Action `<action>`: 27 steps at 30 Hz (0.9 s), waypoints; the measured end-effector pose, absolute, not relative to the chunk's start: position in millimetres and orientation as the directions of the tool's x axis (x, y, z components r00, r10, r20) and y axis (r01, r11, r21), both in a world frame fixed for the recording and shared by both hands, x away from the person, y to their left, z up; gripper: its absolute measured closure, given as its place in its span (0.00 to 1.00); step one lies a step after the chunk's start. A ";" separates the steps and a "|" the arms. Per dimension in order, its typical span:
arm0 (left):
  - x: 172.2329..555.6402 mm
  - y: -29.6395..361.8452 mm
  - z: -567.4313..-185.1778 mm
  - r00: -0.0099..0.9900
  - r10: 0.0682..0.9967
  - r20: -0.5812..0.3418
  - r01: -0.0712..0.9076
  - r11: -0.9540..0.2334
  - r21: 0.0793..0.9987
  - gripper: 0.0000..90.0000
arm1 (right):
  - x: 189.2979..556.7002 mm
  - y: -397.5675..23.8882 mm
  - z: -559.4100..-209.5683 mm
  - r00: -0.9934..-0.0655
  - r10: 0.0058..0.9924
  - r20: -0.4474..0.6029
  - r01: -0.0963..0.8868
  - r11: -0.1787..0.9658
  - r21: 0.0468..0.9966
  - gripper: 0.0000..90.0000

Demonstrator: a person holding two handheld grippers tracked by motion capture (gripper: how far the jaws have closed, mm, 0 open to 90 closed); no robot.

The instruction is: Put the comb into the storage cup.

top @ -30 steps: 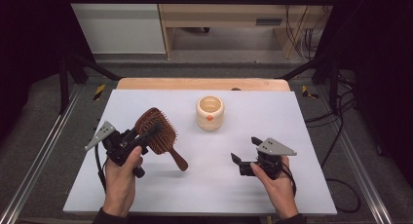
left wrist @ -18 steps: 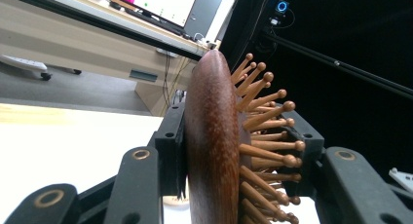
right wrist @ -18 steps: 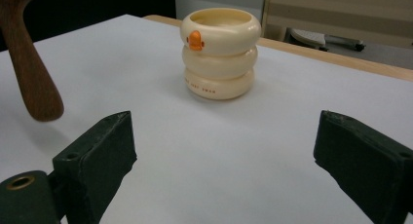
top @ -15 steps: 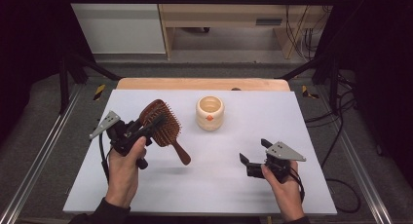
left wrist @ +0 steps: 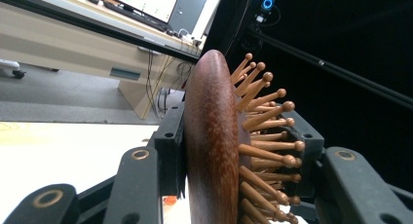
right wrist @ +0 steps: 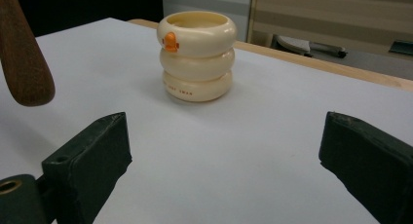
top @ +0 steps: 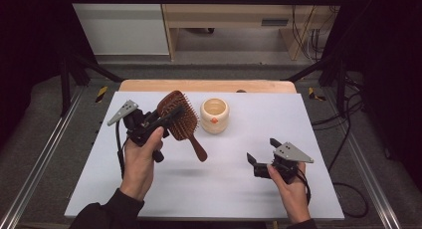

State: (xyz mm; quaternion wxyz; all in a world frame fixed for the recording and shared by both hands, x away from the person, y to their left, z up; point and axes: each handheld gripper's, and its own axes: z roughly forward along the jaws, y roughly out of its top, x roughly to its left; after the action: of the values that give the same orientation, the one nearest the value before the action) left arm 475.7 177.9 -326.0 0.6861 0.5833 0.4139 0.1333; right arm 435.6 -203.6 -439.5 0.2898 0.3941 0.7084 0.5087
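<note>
Bristles and back of the oval dark-wood hairbrush [top: 177,120] sat pinched in the left claw [top: 166,120] — keep it level; right claw [top: 261,158] gaped, having just widened, empty, short of the cream ringed cup [right wrist: 197,56].

The high view looks forward and down on the tabletop [top: 149,189]. The left gripper view sits close behind the brush [left wrist: 214,146]; the right looks low toward the cup [right wrist: 197,56] at 12 o'clock, which the high view shares.

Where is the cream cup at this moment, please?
In the high view the cream cup stands upright on the white table, near its far edge, just right of the hairbrush held in the left claw.
</note>
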 end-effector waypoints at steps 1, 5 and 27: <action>475.7 177.9 -326.0 0.622 0.666 -0.412 0.300 0.284 0.911 0.58 | 435.6 -203.6 -439.5 -0.521 0.853 -0.010 0.264 0.172 0.949 0.05; 481.3 171.2 -319.0 0.612 0.676 -0.411 0.307 0.276 0.911 0.58 | 437.1 -203.9 -442.4 -0.512 0.859 -0.023 0.270 0.186 0.945 0.05; 515.0 152.9 -267.4 0.596 0.708 -0.379 0.276 0.263 0.925 0.57 | 434.4 -206.6 -442.3 -0.499 0.867 0.017 0.260 0.130 0.957 0.05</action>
State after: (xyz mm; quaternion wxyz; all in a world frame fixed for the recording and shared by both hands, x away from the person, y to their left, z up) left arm 515.0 152.9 -267.4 0.6745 0.5855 0.4201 0.1604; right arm 434.4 -206.6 -442.3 0.2923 0.4066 0.6925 0.5193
